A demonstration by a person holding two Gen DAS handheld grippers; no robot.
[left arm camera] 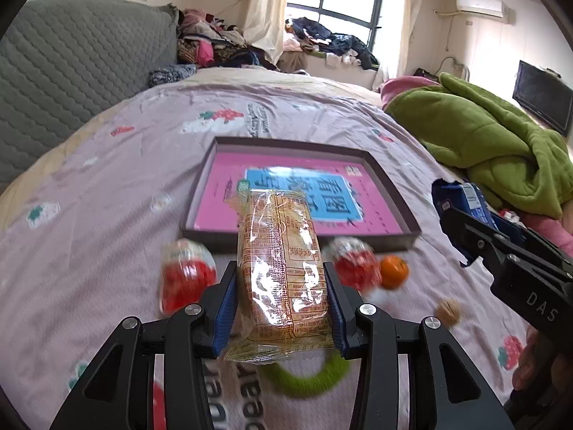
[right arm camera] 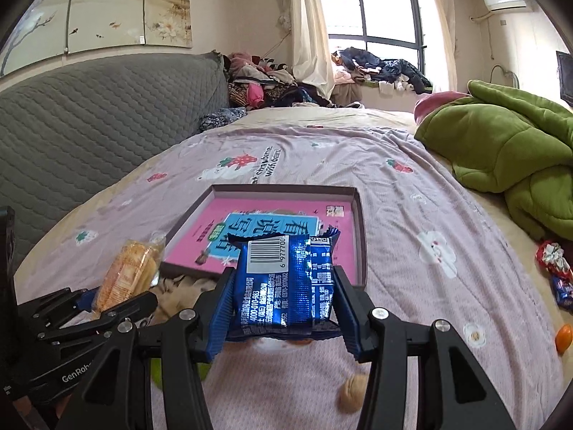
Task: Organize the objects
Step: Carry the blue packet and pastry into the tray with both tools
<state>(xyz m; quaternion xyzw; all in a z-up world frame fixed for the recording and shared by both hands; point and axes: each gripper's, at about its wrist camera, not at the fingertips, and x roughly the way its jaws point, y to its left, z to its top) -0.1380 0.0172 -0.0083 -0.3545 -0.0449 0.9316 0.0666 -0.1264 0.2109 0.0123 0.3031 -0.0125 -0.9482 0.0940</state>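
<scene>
My left hand-held gripper (left arm camera: 283, 304) pinches the orange cracker packet (left arm camera: 281, 261), held above the bed (left arm camera: 107, 186) just short of the box tray's (left arm camera: 390, 186) near edge. My right hand-held gripper (right arm camera: 283, 304) pinches the blue snack packet (right arm camera: 286, 286) near the tray's near right corner. The slick wrappers could slip, or I might clip the tray's rim.

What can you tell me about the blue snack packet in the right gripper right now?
The blue snack packet is a glossy foil pouch with white print, a white barcode panel near its top and a jagged upper edge. It stands roughly upright, clamped at both sides by the right gripper, lifted off the bedsheet in front of the shallow box. Nothing else touches it.
</scene>
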